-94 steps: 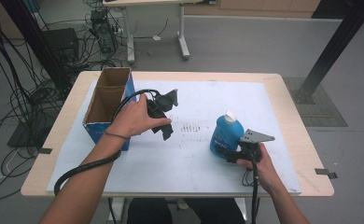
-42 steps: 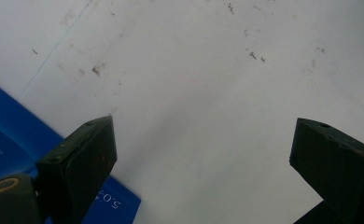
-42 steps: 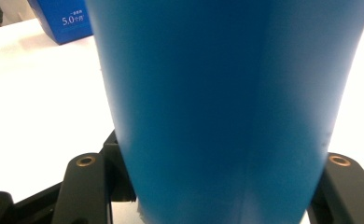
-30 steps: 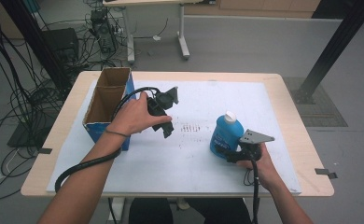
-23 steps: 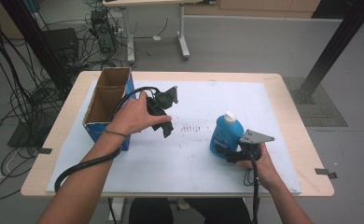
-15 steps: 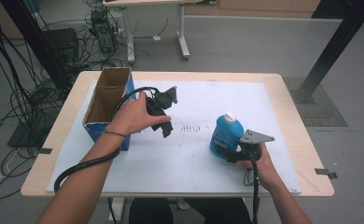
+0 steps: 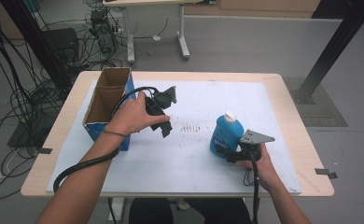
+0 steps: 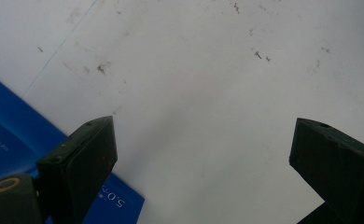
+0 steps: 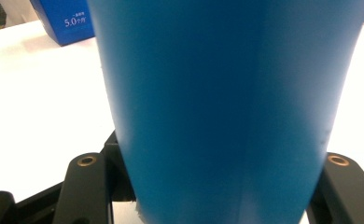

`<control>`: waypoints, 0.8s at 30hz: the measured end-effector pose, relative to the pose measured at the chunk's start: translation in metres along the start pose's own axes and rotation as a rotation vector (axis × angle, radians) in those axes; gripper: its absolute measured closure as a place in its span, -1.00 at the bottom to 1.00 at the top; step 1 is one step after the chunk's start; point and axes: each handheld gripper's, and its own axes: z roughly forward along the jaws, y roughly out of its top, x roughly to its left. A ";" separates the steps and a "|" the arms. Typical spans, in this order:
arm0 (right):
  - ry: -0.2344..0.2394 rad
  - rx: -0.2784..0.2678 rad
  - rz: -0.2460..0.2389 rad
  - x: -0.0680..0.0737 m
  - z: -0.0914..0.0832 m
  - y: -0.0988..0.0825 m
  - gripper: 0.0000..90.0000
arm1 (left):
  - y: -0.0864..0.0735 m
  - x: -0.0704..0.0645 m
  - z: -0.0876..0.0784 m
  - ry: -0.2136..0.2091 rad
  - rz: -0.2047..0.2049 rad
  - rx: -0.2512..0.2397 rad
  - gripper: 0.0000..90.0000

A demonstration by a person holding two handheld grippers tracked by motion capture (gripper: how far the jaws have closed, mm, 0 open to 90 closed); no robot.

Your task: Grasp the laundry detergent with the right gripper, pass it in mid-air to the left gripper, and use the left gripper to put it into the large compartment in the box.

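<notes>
The blue bottle [image 7: 226, 135] stands upright on the counter [image 7: 283, 100], well right of the open cardboard box [image 7: 106, 100], its long axis vertical. The right claw [image 7: 223, 150] is clamped on the bottle's lower body from the near side. The left claw [image 7: 166, 131], jaws wide apart and holding nothing, hangs just right of the box, between box and bottle. The right hand is nearer, and any carry to the box runs leftward.
</notes>
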 end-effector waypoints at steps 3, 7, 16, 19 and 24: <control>0.001 0.000 -0.001 0.000 0.000 0.000 -0.12 | 0.000 0.000 0.000 0.002 0.000 0.001 -0.82; 0.002 0.000 -0.002 0.000 0.000 0.000 -0.12 | -0.001 0.000 -0.001 0.001 -0.001 -0.002 -0.82; 0.004 0.000 -0.002 -0.001 0.000 0.000 -0.12 | 0.000 -0.001 -0.001 0.002 -0.001 -0.001 -0.82; 0.005 -0.001 -0.002 -0.001 0.000 0.000 -0.12 | 0.000 -0.001 0.000 0.003 -0.003 0.000 -0.82; 0.004 -0.002 -0.004 -0.001 0.000 0.000 -0.12 | 0.000 -0.001 0.001 0.002 -0.003 0.004 -0.82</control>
